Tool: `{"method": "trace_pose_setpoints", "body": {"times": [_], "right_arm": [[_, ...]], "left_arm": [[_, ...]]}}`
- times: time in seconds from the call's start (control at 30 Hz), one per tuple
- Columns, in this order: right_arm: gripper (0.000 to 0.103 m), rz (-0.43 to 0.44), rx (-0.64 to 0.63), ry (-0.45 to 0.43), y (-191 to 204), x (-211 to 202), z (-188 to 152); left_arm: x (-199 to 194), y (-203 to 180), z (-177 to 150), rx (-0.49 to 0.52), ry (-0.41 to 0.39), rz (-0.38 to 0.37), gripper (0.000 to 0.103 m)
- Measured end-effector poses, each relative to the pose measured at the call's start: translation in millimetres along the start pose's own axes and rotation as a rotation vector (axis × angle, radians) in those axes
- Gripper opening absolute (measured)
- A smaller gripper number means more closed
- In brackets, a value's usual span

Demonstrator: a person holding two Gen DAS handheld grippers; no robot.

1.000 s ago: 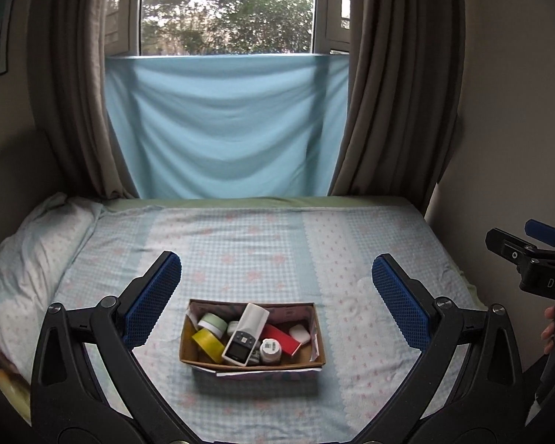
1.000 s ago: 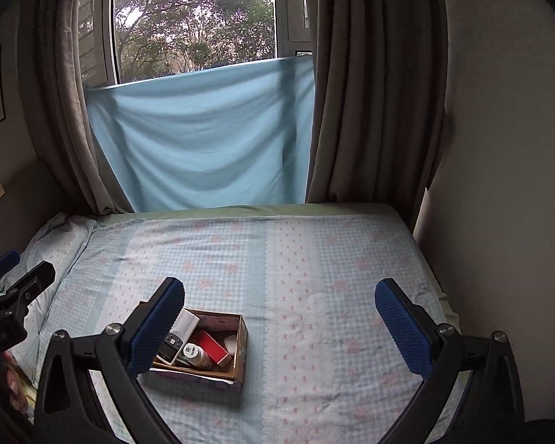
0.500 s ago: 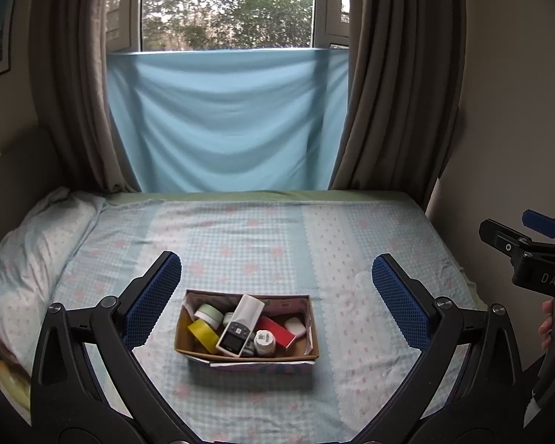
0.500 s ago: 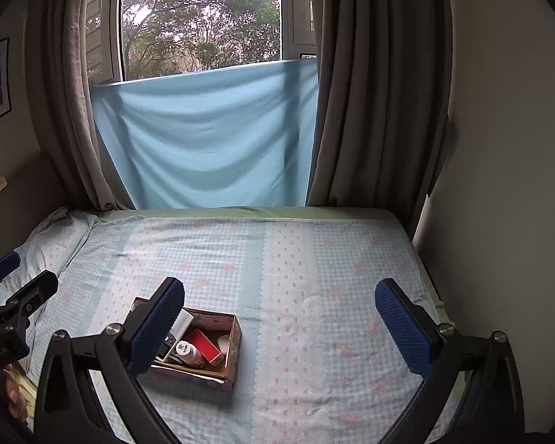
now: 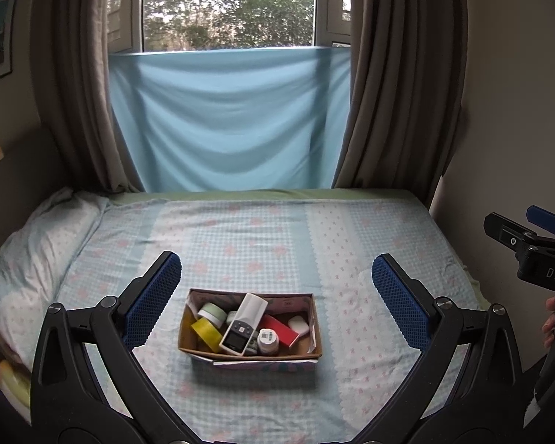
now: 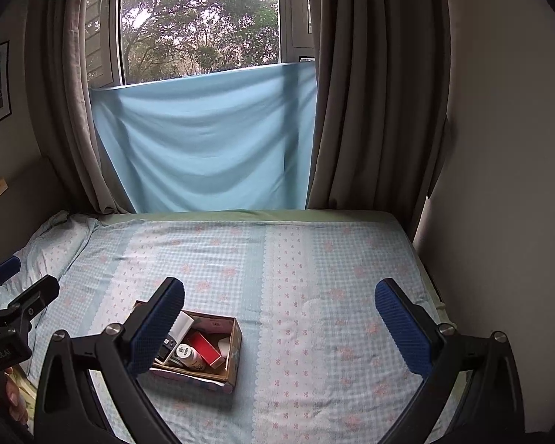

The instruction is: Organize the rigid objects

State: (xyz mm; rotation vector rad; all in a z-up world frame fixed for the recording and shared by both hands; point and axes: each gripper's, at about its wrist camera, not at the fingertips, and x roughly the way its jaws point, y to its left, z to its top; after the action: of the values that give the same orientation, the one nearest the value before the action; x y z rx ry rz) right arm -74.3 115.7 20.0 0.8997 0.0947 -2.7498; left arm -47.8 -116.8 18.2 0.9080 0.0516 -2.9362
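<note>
Blue-padded left gripper (image 5: 276, 298) and right gripper (image 6: 279, 318), lower frame: both spread wide, nothing between the pads. Centre, lower left in right view: cardboard box (image 5: 249, 358) on checked bedspread (image 5: 262, 244), holding yellow tape roll (image 5: 206, 334), green-lidded jar (image 5: 211, 312), white remote (image 5: 243, 323), small bottle (image 5: 267, 339), red box (image 5: 279, 330), white pebble-like piece (image 5: 299, 325). No loose items visible on bed. Fits either a filled, finished box or a box awaiting unpacking; undecidable. Upper frame: blue cloth (image 5: 229, 118), curtains.

A bed (image 5: 262, 244) in pale blue checked sheets beneath a daylit window (image 5: 229, 3), grey curtains (image 5: 399, 74), blue cloth (image 5: 229, 118) hung across.
</note>
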Motion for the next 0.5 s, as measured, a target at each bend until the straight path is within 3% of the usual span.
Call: {"method": "trace_pose_setpoints", "body": {"times": [0.5], "right_arm": [[0.103, -0.020, 0.002, -0.011, -1.9, -5.4, -2.3]], "left_arm": [[-2.9, 0.1, -2.6, 0.012, -0.009, 0.009, 0.103]]}}
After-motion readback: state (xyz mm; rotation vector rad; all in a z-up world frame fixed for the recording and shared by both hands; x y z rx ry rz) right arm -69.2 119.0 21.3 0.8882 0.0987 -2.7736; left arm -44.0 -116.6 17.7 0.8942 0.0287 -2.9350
